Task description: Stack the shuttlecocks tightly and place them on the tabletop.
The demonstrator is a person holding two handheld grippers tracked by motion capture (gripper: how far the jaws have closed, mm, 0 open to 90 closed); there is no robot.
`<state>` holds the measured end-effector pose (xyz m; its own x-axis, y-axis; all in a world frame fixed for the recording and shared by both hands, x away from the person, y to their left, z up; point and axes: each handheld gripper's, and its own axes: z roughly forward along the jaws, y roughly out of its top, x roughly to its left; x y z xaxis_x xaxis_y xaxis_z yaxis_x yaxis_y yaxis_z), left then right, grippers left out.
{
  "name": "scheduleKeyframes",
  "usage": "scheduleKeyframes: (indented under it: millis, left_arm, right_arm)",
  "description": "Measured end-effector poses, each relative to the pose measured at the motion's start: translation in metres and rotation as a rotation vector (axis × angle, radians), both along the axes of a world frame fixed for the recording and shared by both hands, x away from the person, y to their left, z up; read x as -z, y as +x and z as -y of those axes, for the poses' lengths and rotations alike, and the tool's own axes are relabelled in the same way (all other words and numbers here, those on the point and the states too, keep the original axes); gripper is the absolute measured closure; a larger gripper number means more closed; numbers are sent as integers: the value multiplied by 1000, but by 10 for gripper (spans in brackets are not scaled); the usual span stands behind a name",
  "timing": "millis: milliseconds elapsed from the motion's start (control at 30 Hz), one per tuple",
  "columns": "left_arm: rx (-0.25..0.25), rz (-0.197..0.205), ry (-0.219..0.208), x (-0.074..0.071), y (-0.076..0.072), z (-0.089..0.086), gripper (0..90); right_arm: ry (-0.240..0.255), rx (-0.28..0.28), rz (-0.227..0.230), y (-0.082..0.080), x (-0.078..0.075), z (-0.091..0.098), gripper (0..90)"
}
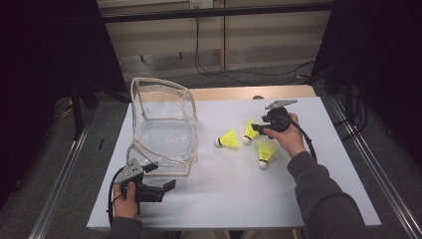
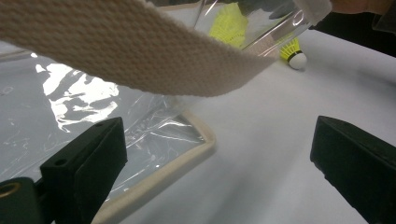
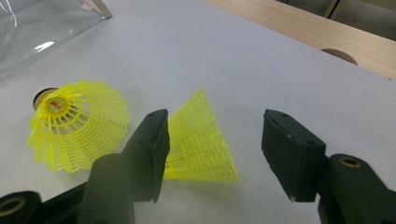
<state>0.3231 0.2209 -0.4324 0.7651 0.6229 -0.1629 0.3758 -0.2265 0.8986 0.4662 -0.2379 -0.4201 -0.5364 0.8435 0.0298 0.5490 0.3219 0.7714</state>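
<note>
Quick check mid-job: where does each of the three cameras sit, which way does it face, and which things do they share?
High view: above the person's side, facing forward and down on the white table; both forearms, the left tongs and right tongs show.
Left gripper view: rides the left tongs, facing the clear bag and its strap; both black jaws show, wide apart.
Right gripper view: rides the right tongs, facing a yellow shuttlecock between its jaws, not yet pressed.
Shared: the bag and yellow shuttlecocks appear in all three.
</note>
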Motion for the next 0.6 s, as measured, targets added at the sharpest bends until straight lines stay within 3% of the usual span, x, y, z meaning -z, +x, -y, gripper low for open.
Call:
scheduleKeyframes:
  millis: [267, 600]
  left_arm:
    - [0, 1, 1, 0, 0, 0, 36]
    - [-3, 1, 1, 0, 0, 0, 37]
  right_arm:
    - [-4, -26, -27, 0, 4, -3, 482]
    - [-5, -62, -63, -2, 3, -2, 668]
